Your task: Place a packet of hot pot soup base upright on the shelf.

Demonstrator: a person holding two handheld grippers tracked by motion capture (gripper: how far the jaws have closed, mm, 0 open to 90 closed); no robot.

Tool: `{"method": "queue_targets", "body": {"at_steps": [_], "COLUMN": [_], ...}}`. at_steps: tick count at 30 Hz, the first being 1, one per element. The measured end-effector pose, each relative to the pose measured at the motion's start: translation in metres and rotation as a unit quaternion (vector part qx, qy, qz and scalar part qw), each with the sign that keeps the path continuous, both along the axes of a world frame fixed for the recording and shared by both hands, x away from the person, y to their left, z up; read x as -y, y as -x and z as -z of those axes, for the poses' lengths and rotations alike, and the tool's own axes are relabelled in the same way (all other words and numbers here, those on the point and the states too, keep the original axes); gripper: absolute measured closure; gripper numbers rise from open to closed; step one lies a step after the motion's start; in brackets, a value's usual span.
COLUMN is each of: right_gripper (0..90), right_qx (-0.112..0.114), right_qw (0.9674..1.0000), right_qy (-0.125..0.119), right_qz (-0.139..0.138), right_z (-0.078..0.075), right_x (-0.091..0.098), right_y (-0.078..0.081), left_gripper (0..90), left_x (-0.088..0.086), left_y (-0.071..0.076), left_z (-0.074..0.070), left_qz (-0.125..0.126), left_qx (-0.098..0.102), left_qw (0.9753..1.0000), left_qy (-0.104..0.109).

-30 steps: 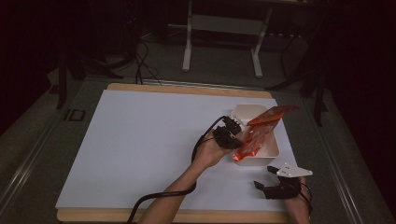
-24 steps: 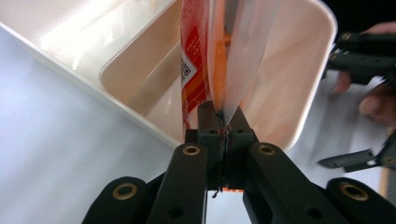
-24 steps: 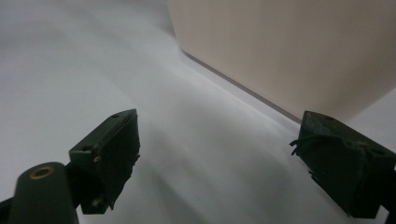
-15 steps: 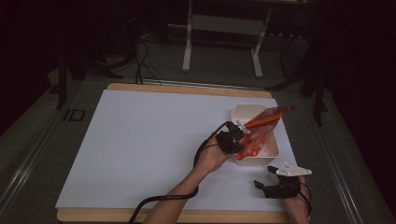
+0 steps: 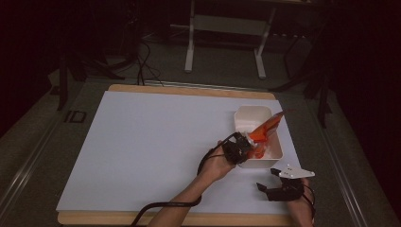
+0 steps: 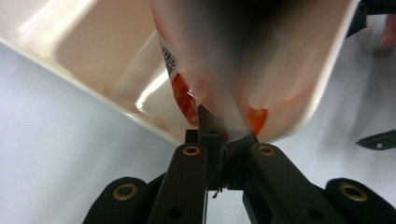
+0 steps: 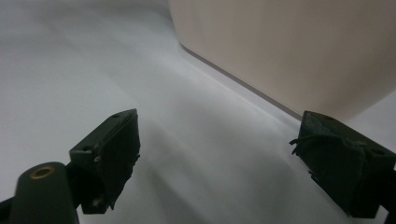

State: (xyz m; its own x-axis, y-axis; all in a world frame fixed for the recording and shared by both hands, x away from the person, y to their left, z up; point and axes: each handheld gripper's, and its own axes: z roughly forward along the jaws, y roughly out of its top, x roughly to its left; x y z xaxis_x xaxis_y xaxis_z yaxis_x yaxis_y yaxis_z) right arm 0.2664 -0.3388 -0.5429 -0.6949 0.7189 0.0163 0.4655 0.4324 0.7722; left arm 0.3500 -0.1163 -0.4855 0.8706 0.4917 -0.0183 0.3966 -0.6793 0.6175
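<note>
Pinching the orange packet (image 5: pixel 263 133) between pressed-together jaws, the left gripper (image 5: pixel 242 147) has it partly inside the white bin (image 5: pixel 246 116) near the table's right edge (release remains), right gripper (image 5: pixel 279 188) spread, idle.

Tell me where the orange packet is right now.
In the high view, the orange packet is right of centre, pinched by the left gripper and leaning across the white bin, its upper end past the bin's right rim.

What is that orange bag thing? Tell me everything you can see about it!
The orange bag looks like a shiny plastic packet, orange-red with a white patch of small print. It leans tilted in the white tub, its far end poking up past the tub's rim. The left gripper is shut on its near edge, pinching the thin plastic.
</note>
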Motion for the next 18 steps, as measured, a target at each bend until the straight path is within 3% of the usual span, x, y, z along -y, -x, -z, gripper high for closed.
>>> {"method": "queue_targets", "body": {"at_steps": [10,18], "right_gripper": [13.3,13.3], "right_qx": [-0.002,-0.002], "right_qw": [1.0000,1.0000], "right_qy": [-0.003,-0.001], "right_qz": [-0.004,-0.008], "right_z": [0.0000,0.0001], "right_x": [0.0001,-0.0004], "right_y": [0.0001,0.0002], "left_gripper": [88.6,82.8], "left_x": [-0.0068,-0.0094], "left_y": [-0.0045,-0.0078], "left_z": [0.0011,-0.0022], "left_qz": [-0.005,0.000], "left_qx": [-0.033,-0.048], "left_qw": [0.9988,0.9980], "left_qy": [0.036,0.042]}}
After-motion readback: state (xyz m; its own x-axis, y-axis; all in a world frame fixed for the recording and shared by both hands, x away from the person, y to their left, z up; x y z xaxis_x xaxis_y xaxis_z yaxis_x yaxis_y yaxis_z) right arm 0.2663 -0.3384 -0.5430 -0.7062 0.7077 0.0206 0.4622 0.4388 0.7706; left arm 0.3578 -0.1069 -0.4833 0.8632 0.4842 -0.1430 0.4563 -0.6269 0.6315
